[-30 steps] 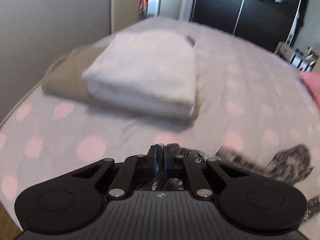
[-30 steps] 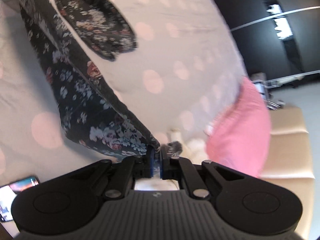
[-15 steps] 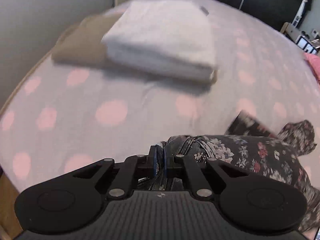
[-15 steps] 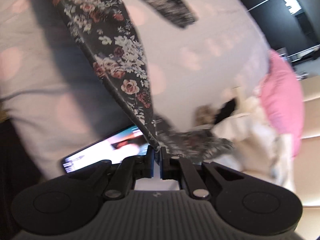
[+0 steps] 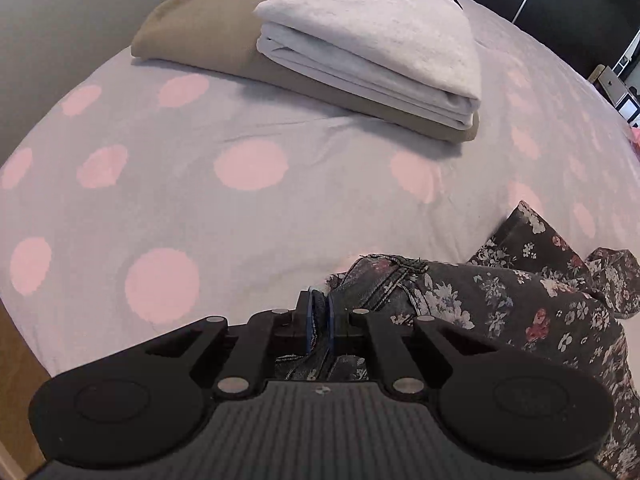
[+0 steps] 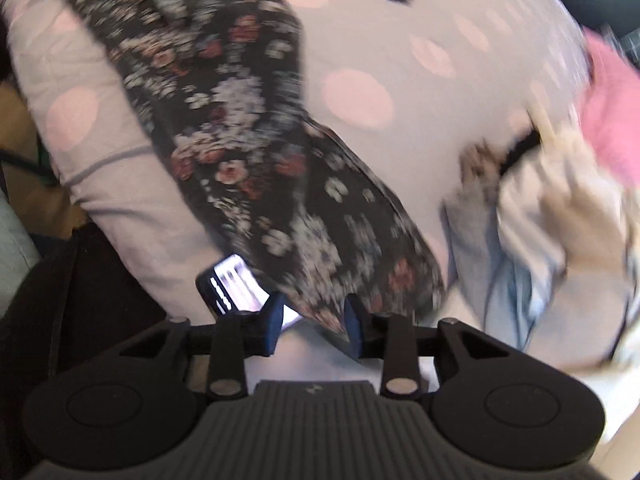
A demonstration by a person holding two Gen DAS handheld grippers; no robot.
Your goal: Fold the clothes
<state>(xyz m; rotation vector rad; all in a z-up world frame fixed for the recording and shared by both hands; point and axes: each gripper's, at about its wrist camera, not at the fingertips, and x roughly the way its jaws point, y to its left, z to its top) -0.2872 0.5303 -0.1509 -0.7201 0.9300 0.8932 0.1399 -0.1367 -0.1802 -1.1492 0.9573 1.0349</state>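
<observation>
- The left gripper (image 5: 319, 316) is pinched tight on a seamed edge of the dark floral garment (image 5: 516, 312); the cloth bunches between its blue pads and spreads away to the right over the bed
- The right gripper (image 6: 313, 322) has just been opening; its jaws stand apart, a corner of the floral garment (image 6: 256, 152) lies between them, and the pads do not press on it
- The garment lies across the pink-spotted bedsheet (image 5: 248, 208)
- A folded white cloth (image 5: 380, 36) rests on a folded tan one (image 5: 208, 28) farther up the bed
- A lit phone (image 6: 236, 286) lies just beside the right gripper's left pad; a pink cloth (image 6: 612, 112) and a heap of pale clothes (image 6: 552, 216) lie to the right
</observation>
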